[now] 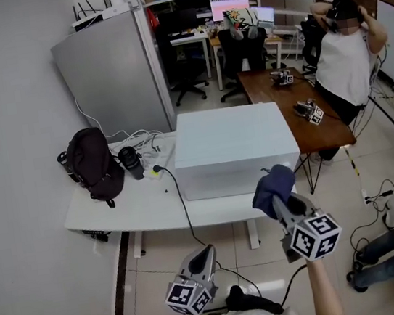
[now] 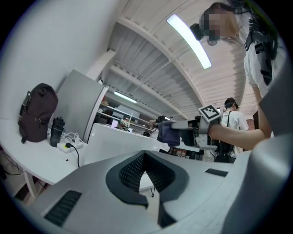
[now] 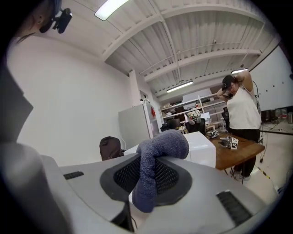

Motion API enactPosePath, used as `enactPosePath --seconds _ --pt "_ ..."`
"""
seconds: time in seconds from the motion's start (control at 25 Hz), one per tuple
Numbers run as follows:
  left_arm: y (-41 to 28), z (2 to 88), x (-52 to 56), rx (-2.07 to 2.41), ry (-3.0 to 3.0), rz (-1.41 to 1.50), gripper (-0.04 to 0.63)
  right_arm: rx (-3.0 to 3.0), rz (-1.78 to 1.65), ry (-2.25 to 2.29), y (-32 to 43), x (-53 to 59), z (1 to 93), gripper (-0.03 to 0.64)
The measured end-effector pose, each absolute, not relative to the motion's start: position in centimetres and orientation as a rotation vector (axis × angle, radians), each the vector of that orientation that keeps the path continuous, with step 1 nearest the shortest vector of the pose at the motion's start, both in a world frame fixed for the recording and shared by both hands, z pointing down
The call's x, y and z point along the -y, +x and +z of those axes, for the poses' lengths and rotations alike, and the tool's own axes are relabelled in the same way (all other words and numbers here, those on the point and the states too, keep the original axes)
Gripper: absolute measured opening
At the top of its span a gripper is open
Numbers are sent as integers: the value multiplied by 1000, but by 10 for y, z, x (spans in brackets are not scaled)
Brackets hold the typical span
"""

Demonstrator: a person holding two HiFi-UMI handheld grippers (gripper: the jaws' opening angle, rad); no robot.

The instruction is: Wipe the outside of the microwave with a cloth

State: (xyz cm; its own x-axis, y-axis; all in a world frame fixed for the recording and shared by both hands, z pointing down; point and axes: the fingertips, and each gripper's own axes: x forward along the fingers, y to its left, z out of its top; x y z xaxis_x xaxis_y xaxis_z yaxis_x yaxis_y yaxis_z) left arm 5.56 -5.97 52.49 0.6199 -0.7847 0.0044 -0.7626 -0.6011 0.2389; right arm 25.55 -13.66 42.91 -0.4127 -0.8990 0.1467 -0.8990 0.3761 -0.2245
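The white microwave (image 1: 232, 148) stands on the white table (image 1: 132, 214), seen from above and from the front. My right gripper (image 1: 280, 199) is shut on a dark blue cloth (image 1: 273, 189), held just in front of the microwave's front right corner and apart from it. In the right gripper view the cloth (image 3: 153, 160) is bunched between the jaws, with the microwave (image 3: 201, 148) beyond it. My left gripper (image 1: 204, 256) hangs lower, below the table's front edge, shut with nothing in it. The left gripper view shows the microwave (image 2: 119, 141) and the cloth (image 2: 168, 134) off to the right.
A black backpack (image 1: 95, 164), a black bottle (image 1: 132, 163) and a power strip with a black cable (image 1: 156, 170) lie on the table's left half. A grey cabinet (image 1: 115, 73) stands behind. A brown table (image 1: 296, 109) and a standing person (image 1: 347, 57) are at the right.
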Motion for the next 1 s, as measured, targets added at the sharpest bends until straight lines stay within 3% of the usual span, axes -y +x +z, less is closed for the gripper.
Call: enactPosePath --seconds 0.6,1.0 --pt "37 512 -166 1158 2654 -213 -14 2544 404 1844 184 -139 455 69" --pt "51 511 -230 1142 2628 -220 -14 2516 366 1872 172 -233 491 69"
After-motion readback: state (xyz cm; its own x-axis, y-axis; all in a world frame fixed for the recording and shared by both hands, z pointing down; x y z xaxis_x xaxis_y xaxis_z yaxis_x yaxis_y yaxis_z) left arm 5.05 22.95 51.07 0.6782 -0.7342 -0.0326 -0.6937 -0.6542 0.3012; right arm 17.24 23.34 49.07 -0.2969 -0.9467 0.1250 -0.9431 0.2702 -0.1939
